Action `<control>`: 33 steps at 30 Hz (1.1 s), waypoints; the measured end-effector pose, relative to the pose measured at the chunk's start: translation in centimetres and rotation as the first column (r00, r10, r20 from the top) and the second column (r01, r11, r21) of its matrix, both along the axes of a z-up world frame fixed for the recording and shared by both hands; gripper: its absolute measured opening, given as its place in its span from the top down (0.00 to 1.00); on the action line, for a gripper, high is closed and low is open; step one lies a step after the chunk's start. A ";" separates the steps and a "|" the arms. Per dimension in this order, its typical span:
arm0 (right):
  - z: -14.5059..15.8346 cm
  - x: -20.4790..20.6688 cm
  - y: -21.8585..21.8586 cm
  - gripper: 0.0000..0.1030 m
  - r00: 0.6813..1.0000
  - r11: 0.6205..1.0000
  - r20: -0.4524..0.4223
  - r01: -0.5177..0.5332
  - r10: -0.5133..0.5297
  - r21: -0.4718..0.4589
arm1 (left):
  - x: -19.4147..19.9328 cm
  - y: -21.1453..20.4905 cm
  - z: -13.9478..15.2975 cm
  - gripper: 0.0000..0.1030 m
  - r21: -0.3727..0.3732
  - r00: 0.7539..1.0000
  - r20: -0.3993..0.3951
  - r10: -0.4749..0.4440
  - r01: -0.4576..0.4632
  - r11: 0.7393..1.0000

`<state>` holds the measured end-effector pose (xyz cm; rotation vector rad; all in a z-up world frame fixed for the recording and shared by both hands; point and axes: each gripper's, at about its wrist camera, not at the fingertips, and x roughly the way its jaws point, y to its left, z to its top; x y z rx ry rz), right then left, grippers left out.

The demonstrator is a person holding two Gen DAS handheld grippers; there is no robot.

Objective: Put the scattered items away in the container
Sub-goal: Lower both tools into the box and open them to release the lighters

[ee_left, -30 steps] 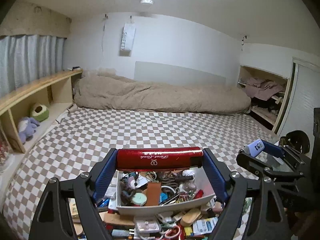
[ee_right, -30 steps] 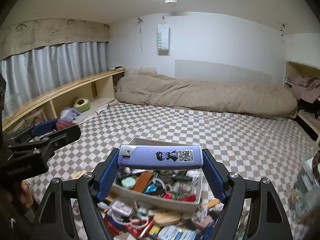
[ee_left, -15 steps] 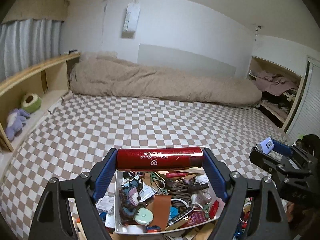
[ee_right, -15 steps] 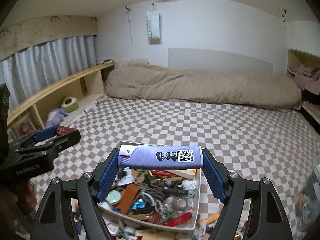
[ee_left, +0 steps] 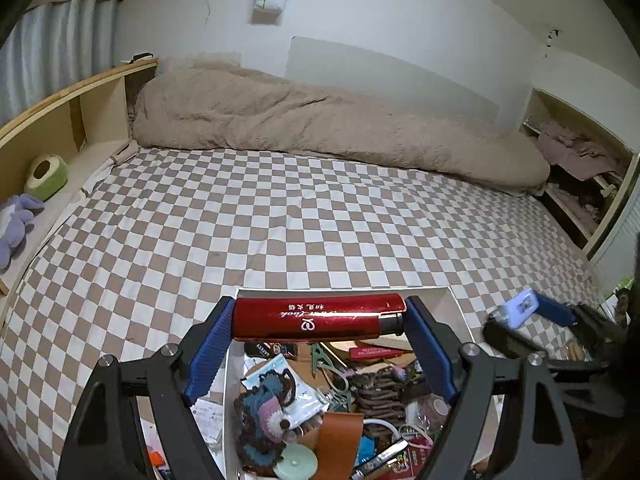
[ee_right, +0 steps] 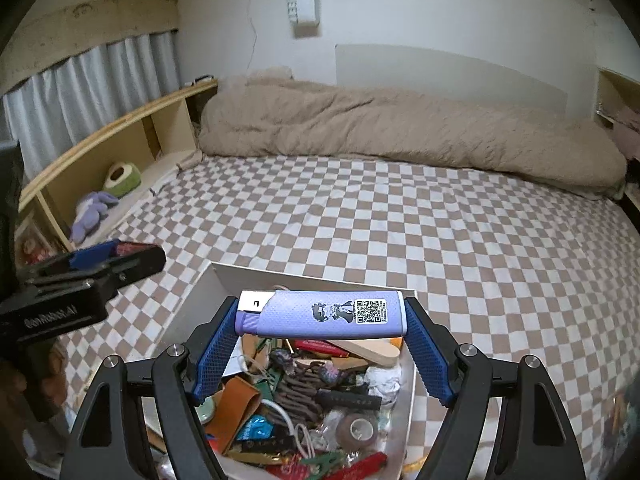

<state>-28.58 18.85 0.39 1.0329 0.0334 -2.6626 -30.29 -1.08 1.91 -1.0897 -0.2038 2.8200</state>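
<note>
My left gripper is shut on a red lighter, held crosswise between its blue pads above the white container. My right gripper is shut on a lilac lighter with a QR sticker, also crosswise, above the same container. The container lies on the checked bedsheet and holds several small items: a brown leather piece, a knitted charm, tape, clips. In the left wrist view the right gripper shows at the right edge; in the right wrist view the left gripper shows at the left.
A beige duvet lies along the far wall. A wooden shelf on the left holds a green cushion and a purple plush toy. More loose items lie on the sheet beside the container's near left side.
Both grippers have moved forward and down, each still holding its lighter. They now hang over the container's inside, which fills more of both views.
</note>
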 end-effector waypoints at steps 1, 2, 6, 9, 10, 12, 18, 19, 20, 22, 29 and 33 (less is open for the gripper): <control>-0.5 -0.6 -0.2 0.23 1.000 1.000 0.015 0.000 0.000 0.009 | -0.3 -0.1 -0.1 0.19 0.002 1.000 0.003 0.002 -0.002 1.000; -1.1 -1.3 -0.5 0.23 0.999 1.000 0.032 -0.001 0.000 0.018 | -0.5 -0.2 -0.2 0.19 0.002 1.000 0.006 0.004 -0.004 1.000; -3.3 -3.3 -1.1 0.23 0.995 1.000 0.104 -0.002 0.001 0.005 | -1.5 -0.4 -0.4 0.19 -0.005 1.000 0.015 0.005 -0.005 1.000; -5.1 -5.2 -1.7 0.23 0.985 0.999 0.174 0.001 0.008 -0.052 | -2.0 -0.3 -1.0 0.19 -0.013 1.000 0.019 -0.003 0.004 1.000; -5.7 -5.7 -2.0 0.23 0.981 0.998 0.193 0.004 0.008 -0.062 | -2.2 -0.3 -1.2 0.19 -0.017 1.000 0.020 -0.005 0.005 1.000; -7.1 -6.7 -2.6 0.23 0.972 0.997 0.234 0.011 0.006 -0.071 | -2.5 -0.1 -1.8 0.19 -0.028 1.000 0.025 -0.004 0.005 1.000; -10.9 -8.8 -2.8 0.23 0.952 0.997 0.301 0.071 -0.062 -0.021 | -3.9 0.0 -3.6 0.19 -0.007 0.998 0.063 -0.016 0.016 1.000; -11.4 -9.0 -2.7 0.23 0.947 0.997 0.315 0.080 -0.071 -0.015 | -4.1 0.0 -3.9 0.19 -0.005 0.998 0.067 -0.017 0.018 1.000; -11.8 -9.3 -2.6 0.23 0.943 0.996 0.325 0.085 -0.077 -0.013 | -4.4 0.0 -4.2 0.19 -0.004 0.997 0.074 -0.017 0.018 1.000; -12.2 -9.4 -2.1 0.21 0.944 0.995 0.320 0.094 -0.083 -0.019 | -4.9 0.1 -4.6 0.19 0.001 0.996 0.086 -0.019 0.019 1.000; -11.9 -9.1 -0.1 0.03 0.949 0.996 0.307 0.083 -0.067 -0.039 | -6.4 1.2 -6.6 0.19 -0.004 0.986 0.166 -0.029 0.030 1.000; -11.5 -8.7 0.9 0.03 0.953 0.998 0.301 0.057 -0.046 -0.029 | -7.3 2.0 -8.7 0.19 0.004 0.969 0.245 -0.020 0.020 1.000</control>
